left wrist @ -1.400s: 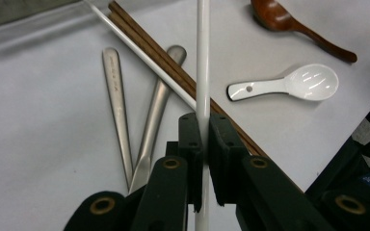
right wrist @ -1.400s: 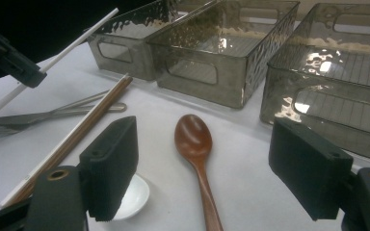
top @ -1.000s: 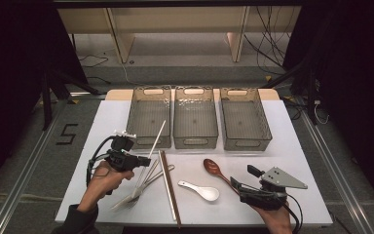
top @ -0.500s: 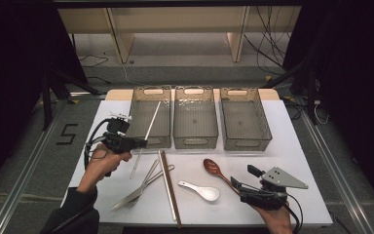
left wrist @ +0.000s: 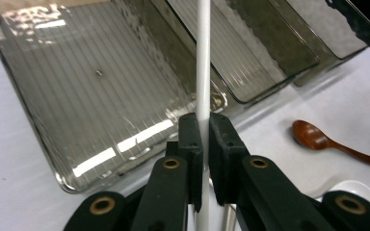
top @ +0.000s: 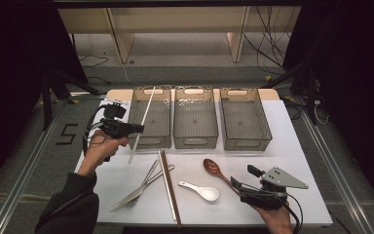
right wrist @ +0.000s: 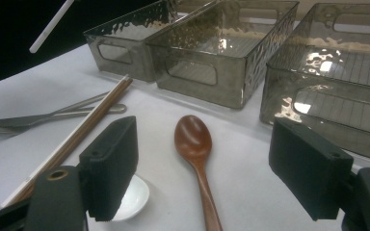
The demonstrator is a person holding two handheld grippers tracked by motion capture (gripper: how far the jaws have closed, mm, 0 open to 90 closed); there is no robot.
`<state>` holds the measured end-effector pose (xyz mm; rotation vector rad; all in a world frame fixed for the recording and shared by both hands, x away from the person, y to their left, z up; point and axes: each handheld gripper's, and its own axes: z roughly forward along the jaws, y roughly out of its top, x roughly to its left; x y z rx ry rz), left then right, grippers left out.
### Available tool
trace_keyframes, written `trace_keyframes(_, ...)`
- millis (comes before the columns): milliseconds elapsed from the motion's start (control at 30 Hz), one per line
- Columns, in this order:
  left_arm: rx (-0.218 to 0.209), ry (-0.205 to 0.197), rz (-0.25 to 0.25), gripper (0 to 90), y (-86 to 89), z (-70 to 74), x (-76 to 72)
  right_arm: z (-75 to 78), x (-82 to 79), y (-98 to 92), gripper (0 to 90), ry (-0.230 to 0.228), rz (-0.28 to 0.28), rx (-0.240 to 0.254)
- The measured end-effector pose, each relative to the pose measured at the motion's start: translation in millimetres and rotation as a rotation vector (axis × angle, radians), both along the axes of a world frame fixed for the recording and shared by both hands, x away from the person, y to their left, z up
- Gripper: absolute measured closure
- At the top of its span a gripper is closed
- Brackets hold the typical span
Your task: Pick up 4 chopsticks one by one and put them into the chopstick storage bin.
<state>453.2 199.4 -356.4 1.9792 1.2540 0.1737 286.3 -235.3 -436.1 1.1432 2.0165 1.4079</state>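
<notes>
A white tabletop (top: 302, 146) seen from above, with three clear grey plastic bins in a row at its far side. The left tongs (top: 139, 128), held in the person's left hand (top: 100, 148) at the left of the tabletop, are pressed together on a long white chopstick (top: 142, 122). They pinch it a little below its middle. The chopstick slants: its lower end hangs just above the tabletop in front of the left bin (top: 151, 117), and its upper end reaches over that bin toward the far rim. In the left gripper view the chopstick (left wrist: 203, 62) runs straight up between the two black pads (left wrist: 192, 139), with the bin's ribbed floor behind it.

The right tongs (top: 238, 187) rest low at the near right of the tabletop, spread wide with nothing between them. In the right gripper view a brown wooden spoon (right wrist: 196, 154) lies on the tabletop in the gap between the two pads, untouched, bowl pointing away.

Between the two hands lie a pair of brown chopsticks (top: 169, 187), a metal fork and knife (top: 139, 190) crossing one another, and a white soup spoon (top: 200, 190). The middle bin (top: 195, 117) and right bin (top: 246, 119) stand beside the left one, close together.
</notes>
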Motion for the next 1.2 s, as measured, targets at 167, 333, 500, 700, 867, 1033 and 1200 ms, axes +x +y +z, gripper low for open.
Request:
trace_keyframes(167,0.017,-0.009,0.004,84.1,0.9,3.2,10.0,-0.1,0.1,-0.1,26.6,0.001,0.0,0.001)
trace_keyframes(333,0.02,-0.019,0.01,84.1,1.3,4.5,17.5,-0.2,0.1,0.0,26.6,0.002,0.0,0.001)
trace_keyframes(500,0.026,-0.037,0.022,84.1,3.1,7.7,29.3,-0.4,0.4,-0.1,26.6,0.003,0.002,0.0)
trace_keyframes(700,0.036,-0.059,0.04,84.1,5.0,10.8,43.8,-0.7,0.5,0.0,26.5,0.004,0.004,0.001)
trace_keyframes(867,0.048,-0.07,0.073,84.1,4.8,10.3,59.7,-1.4,0.8,0.5,26.5,0.006,0.008,-0.001)
trace_keyframes(1033,0.069,-0.075,0.099,84.1,3.8,5.5,74.4,-1.6,0.9,0.8,26.5,0.007,0.011,0.0)
trace_keyframes(1200,0.073,-0.068,0.117,84.1,4.1,2.1,88.5,-1.6,1.0,0.5,26.5,0.008,0.012,0.002)
